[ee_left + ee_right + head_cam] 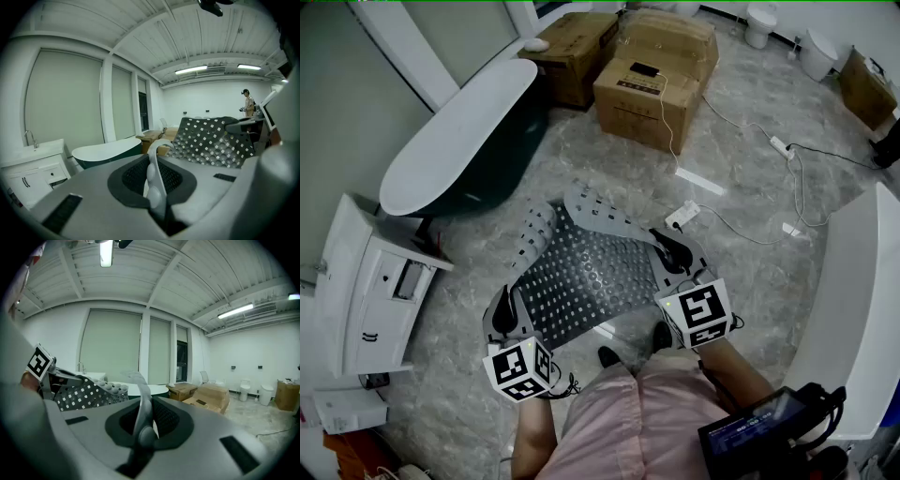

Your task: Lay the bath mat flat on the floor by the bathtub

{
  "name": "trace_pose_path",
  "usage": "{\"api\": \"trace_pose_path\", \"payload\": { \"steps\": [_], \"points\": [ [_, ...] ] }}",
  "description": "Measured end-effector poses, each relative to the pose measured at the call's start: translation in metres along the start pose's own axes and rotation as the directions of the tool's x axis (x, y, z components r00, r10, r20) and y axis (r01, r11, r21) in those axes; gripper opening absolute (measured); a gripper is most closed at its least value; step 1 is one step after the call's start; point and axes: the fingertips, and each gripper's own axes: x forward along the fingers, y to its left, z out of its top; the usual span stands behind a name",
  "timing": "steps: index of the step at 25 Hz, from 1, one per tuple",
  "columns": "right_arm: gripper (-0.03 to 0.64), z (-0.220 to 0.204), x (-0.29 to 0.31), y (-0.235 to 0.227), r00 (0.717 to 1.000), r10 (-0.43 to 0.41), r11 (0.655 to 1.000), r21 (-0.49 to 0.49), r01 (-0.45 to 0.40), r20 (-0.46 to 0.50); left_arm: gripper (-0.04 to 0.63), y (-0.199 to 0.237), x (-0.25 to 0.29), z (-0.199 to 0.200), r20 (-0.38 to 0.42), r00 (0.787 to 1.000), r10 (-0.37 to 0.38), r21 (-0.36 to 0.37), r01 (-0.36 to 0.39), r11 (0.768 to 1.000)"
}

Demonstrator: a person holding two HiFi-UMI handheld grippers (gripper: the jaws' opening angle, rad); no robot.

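The grey perforated bath mat (586,277) hangs stretched between my two grippers above the marble floor, its far edge curled up. My left gripper (504,315) is shut on the mat's near left corner. My right gripper (673,251) is shut on its right corner. In the left gripper view a strip of the mat (157,174) stands pinched between the jaws, and the rest of the sheet (213,140) spreads to the right. In the right gripper view the mat's edge (142,420) is pinched the same way. The dark green bathtub (459,141) with a white inside stands to the far left of the mat.
A white vanity cabinet (366,291) stands at the left. Cardboard boxes (652,80) sit behind the mat. A power strip (682,216) and cables (750,230) lie on the floor to the right. A white fixture (853,309) edges the right side. A person (247,102) stands far off.
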Motion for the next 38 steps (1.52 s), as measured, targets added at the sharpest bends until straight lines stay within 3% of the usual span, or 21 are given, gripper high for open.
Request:
{"api": "trace_pose_path", "payload": {
  "steps": [6, 13, 22, 30, 38],
  "points": [
    [0.032, -0.007, -0.005, -0.003, 1.000, 0.026, 0.999, 0.026, -0.026, 0.005, 0.038, -0.012, -0.002, -0.007, -0.012, 1.000, -0.008, 0.009, 0.008, 1.000],
    [0.032, -0.030, -0.014, -0.058, 0.998, 0.062, 0.996, 0.073, -0.061, -0.015, 0.038, -0.054, 0.006, -0.012, -0.067, 0.997, 0.030, 0.013, -0.029, 0.999],
    [0.032, -0.056, -0.006, -0.089, 0.992, 0.118, 0.989, 0.099, -0.112, -0.054, 0.038, -0.092, 0.021, -0.019, -0.101, 0.994, 0.040, -0.007, -0.041, 0.999],
    [0.032, -0.060, 0.054, -0.102, 0.987, 0.133, 0.986, 0.114, -0.122, -0.095, 0.038, -0.071, 0.075, -0.026, -0.144, 0.988, 0.051, -0.031, -0.056, 0.998],
    [0.032, -0.041, 0.153, -0.092, 0.982, 0.149, 0.984, 0.119, -0.135, -0.119, 0.037, -0.022, 0.155, -0.010, -0.140, 0.990, 0.028, -0.056, -0.036, 0.998]
  ]
}}
